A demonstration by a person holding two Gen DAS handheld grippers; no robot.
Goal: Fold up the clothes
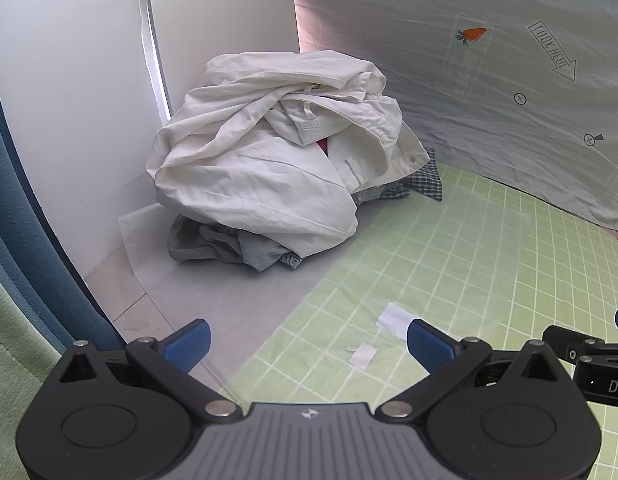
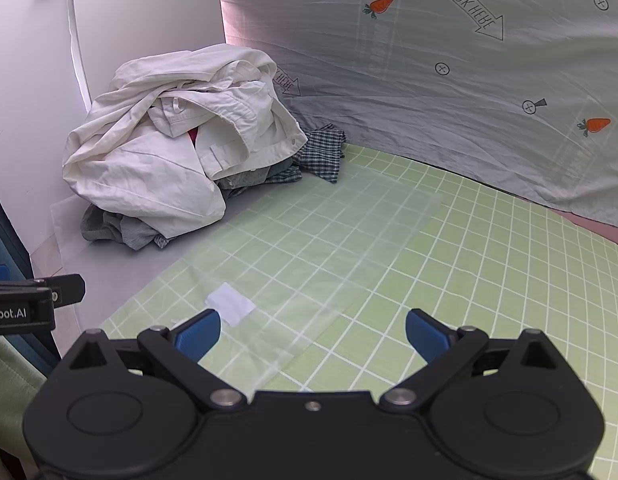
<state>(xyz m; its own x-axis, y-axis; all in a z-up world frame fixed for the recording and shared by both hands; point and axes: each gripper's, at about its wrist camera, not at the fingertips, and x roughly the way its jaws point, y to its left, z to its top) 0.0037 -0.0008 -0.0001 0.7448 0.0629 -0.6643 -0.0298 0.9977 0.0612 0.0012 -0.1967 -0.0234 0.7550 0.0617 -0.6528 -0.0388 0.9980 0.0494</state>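
Note:
A heap of crumpled clothes lies in the far left corner. A white garment (image 1: 269, 160) (image 2: 157, 152) is on top, over grey clothes (image 1: 225, 246) (image 2: 121, 232) and a dark checked cloth (image 1: 423, 184) (image 2: 323, 152). My left gripper (image 1: 309, 344) is open and empty, well short of the heap. My right gripper (image 2: 313, 332) is open and empty over the green mat, to the right of the left one. The right gripper's edge shows in the left wrist view (image 1: 589, 360), and the left gripper's edge shows in the right wrist view (image 2: 33, 300).
A green grid mat (image 1: 449, 280) (image 2: 429, 280) covers the surface, with a translucent sheet (image 2: 329, 248) and small white paper scraps (image 1: 395, 318) (image 2: 231, 304) on it. A grey printed cloth (image 1: 489, 80) (image 2: 429, 80) hangs behind; white panels (image 1: 69, 120) stand at left.

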